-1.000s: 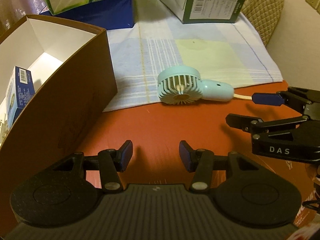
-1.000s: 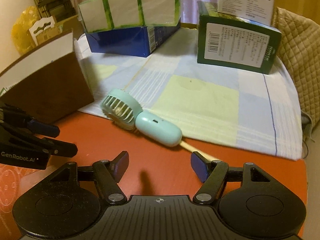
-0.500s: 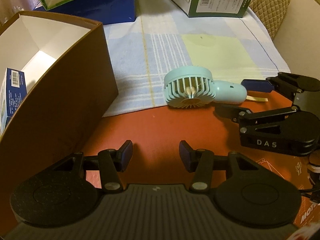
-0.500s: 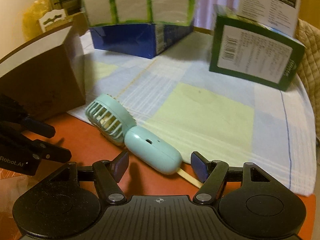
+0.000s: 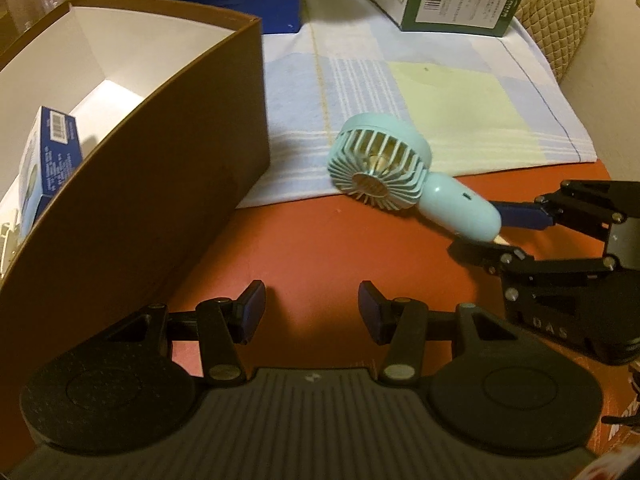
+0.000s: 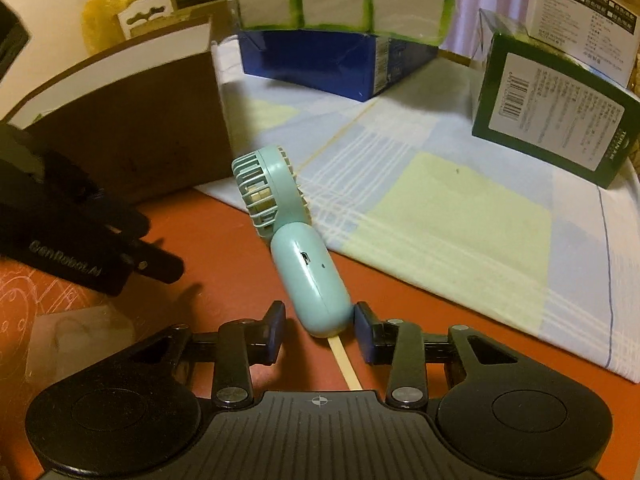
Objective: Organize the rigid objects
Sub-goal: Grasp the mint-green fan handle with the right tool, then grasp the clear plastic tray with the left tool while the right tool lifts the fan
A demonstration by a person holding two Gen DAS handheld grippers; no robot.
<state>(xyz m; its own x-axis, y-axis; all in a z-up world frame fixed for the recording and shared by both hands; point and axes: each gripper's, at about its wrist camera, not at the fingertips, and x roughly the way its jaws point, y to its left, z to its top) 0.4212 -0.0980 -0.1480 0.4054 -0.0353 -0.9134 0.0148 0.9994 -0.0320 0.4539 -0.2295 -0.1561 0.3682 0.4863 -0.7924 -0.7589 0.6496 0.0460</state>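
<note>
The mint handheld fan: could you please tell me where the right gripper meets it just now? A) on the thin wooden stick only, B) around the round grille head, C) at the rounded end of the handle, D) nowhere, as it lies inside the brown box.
C: the right gripper has the handle end of the fan between its fingers, while the grille head points away toward the brown box.
</note>
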